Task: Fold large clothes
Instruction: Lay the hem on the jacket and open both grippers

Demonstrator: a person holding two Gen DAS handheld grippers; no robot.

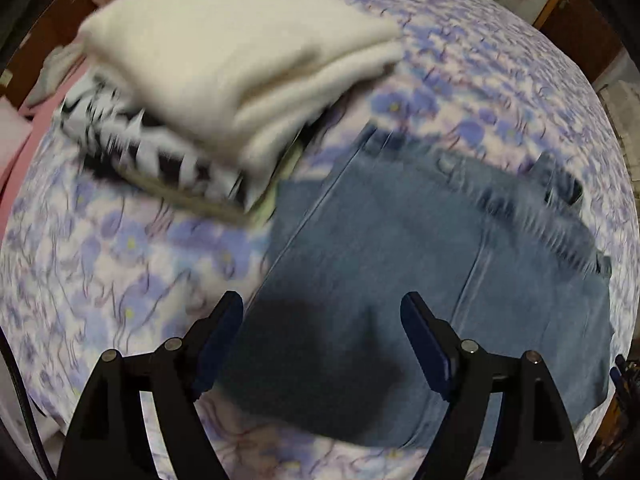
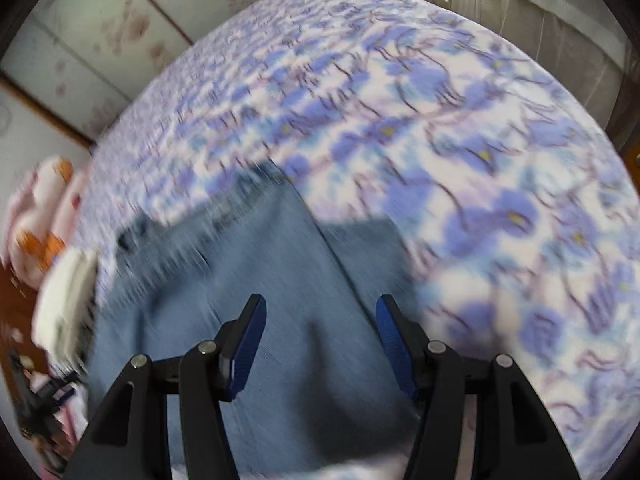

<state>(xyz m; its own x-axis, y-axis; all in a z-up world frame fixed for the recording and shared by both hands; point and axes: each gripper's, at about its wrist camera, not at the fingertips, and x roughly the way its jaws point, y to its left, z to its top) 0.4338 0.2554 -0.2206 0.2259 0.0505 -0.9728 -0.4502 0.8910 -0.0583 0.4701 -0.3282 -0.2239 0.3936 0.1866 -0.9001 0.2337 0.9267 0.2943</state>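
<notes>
Soft even indoor light, heavy motion blur both views, fisheye bending and dark vignette at edges, gripper shadow on jeans (image 1: 400, 280), fingers sharp

Motion blur smears the jeans' (image 2: 256, 264) waistband detail.

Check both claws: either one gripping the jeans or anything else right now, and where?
Nothing is held. The left claw and the right claw are both open above the jeans on the floral bedspread, with no denim between their fingers.

Left gripper (image 1: 322, 312) jaws spread wide, holding nothing; right gripper (image 2: 321, 314) likewise, jaws apart.
</notes>
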